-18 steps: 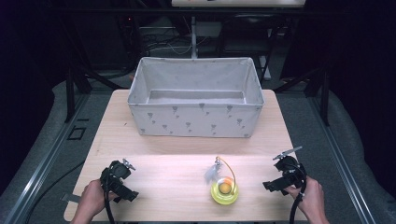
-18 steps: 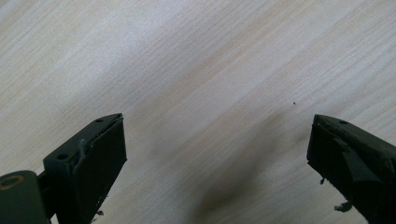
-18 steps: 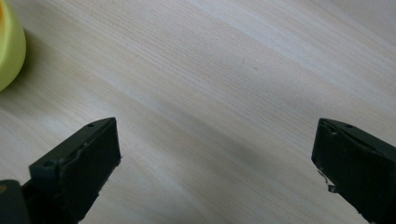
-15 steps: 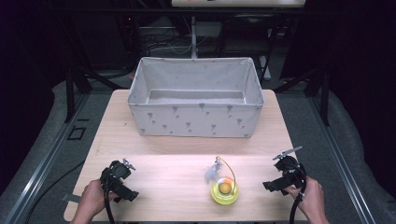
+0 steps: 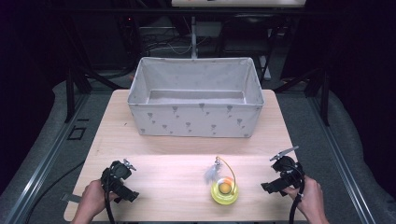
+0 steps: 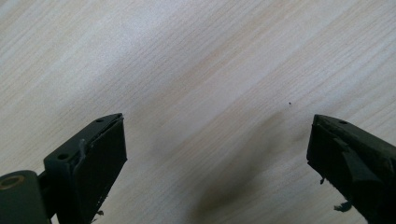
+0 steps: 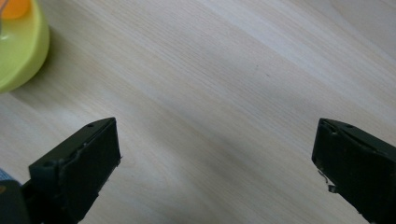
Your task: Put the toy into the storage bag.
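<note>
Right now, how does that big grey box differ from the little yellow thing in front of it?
The fabric box is large, rectangular and pale grey with small printed marks; the yellow toy is small, round and bright. The fabric box looks empty, while the yellow toy holds an orange ball and carries a feather on a wire. The fabric box sits at the table's far side, the yellow toy near the front. Both rest untouched on the table.

The wooden table (image 5: 154,140) carries one grey fabric bin (image 5: 195,116), centre frame, and one yellow toy (image 5: 224,190), lower centre; two grippers flank it.
</note>
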A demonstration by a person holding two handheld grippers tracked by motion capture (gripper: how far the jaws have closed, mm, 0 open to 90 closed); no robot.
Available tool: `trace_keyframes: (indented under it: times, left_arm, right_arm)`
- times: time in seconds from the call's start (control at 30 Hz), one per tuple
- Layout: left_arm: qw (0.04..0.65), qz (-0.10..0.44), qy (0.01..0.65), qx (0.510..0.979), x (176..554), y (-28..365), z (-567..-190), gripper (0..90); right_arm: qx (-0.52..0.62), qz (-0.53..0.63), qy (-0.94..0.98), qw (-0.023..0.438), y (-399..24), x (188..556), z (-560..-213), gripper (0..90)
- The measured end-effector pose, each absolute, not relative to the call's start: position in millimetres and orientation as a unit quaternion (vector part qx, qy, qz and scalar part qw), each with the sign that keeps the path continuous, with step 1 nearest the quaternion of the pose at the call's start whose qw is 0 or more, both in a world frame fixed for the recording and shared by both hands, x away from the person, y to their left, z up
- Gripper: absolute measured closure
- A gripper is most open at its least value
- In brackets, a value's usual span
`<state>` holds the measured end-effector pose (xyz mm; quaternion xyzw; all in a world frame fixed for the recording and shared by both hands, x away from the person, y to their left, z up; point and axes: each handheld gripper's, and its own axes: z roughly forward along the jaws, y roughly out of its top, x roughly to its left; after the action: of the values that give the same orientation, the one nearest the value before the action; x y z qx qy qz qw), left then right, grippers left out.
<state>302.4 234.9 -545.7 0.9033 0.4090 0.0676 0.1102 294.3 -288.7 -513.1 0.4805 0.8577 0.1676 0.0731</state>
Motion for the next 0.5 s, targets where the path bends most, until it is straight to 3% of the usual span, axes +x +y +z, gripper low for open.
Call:
trace_keyframes:
  times: [0.5]
  left_arm:
    - [0.107, 0.066, 0.41, 0.903, 302, 234, -546, 4.9]
  right_arm:
    - [0.431, 0.183, 0.882, 0.059, -264, 281, -489, 1.6]
